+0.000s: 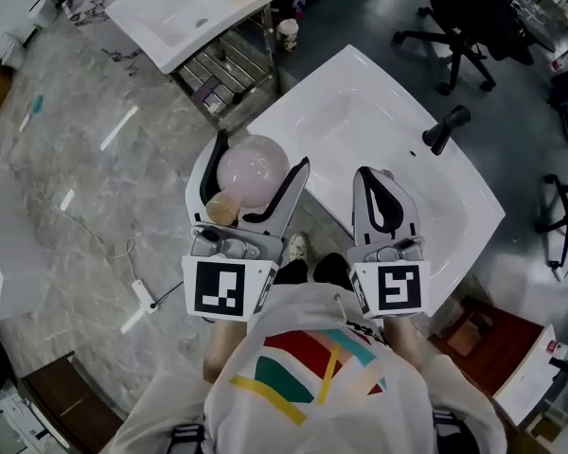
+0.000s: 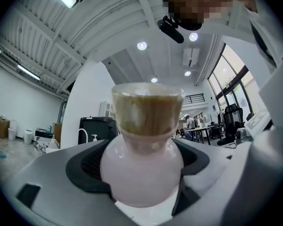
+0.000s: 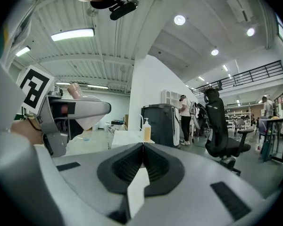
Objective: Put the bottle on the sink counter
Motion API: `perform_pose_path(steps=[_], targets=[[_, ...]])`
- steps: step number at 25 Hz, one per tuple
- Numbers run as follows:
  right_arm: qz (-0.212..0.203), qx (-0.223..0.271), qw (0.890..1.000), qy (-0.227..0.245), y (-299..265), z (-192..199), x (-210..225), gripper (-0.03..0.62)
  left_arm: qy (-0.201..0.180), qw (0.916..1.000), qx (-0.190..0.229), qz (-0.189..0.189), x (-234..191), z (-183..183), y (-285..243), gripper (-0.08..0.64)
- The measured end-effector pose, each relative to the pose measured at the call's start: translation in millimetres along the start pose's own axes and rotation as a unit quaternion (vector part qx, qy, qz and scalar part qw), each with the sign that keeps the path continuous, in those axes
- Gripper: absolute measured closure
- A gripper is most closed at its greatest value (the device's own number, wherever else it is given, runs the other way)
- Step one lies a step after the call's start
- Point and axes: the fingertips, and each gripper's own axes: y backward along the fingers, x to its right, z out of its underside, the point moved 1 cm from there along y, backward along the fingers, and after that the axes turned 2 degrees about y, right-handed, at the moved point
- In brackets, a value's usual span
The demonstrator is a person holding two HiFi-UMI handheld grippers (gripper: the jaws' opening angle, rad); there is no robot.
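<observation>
A round pale pink bottle [image 1: 253, 170] with a tan cork-like cap [image 1: 221, 209] lies between the jaws of my left gripper [image 1: 261, 162], which is shut on its body. In the left gripper view the bottle [image 2: 142, 171] fills the centre, cap [image 2: 147, 108] toward the camera. It hangs just left of the white sink counter [image 1: 383, 149], over the grey floor. My right gripper [image 1: 385, 189] is shut with nothing in it, held over the counter's near part. In the right gripper view its jaws meet on a line, and the left gripper [image 3: 68, 109] with the bottle [image 3: 82, 107] shows at left.
A black faucet [image 1: 445, 128] stands at the counter's right side. A second white sink unit [image 1: 185, 12] on a metal rack stands at the back left, with a small jar [image 1: 287, 33] beside it. Black office chairs [image 1: 464, 17] stand at the back right. A cable lies on the floor [image 1: 76, 178].
</observation>
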Motion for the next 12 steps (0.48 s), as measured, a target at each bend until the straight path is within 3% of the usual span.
perform_pose_path(steps=[5,12], targets=[[0.003,-0.014,1.0,0.011,-18,-1,16,0.58,0.011,0.9999,-0.01,0.006,2,9,-24,0.155],[0.008,0.01,1.0,-0.004,-26,-8,38,0.58,0.024,0.9996,-0.015,-0.004,10,10,-46,0.155]])
